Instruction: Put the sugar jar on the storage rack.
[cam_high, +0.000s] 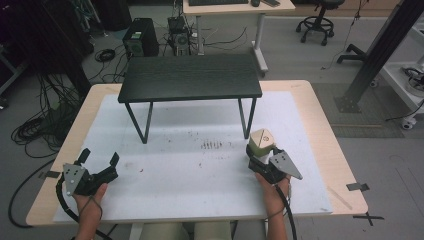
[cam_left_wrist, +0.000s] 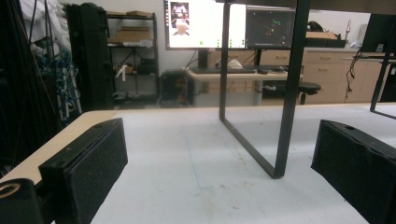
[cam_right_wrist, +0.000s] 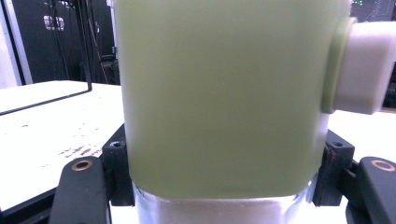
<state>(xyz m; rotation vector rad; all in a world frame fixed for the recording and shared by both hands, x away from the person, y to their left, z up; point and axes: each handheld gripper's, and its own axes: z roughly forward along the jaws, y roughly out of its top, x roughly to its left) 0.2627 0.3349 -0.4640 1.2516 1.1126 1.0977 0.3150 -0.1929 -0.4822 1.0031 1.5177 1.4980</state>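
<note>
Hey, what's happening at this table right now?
A person sits at a white-topped table with a two-jaw gripper in each hand. The right gripper is closed on a green container with a pale lid, standing on the table in front of the right leg of a small black bench. The left gripper rests near the table's left front with its jaws spread and nothing between them, pointing towards the bench's left leg.

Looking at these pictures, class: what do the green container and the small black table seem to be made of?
Container: probably matt plastic, with a smooth, even green skin and a clear, possibly glass, base.
Small table: the top looks like dark-stained wood, showing faint grain lines; the thin, straight black legs look like painted metal.
</note>
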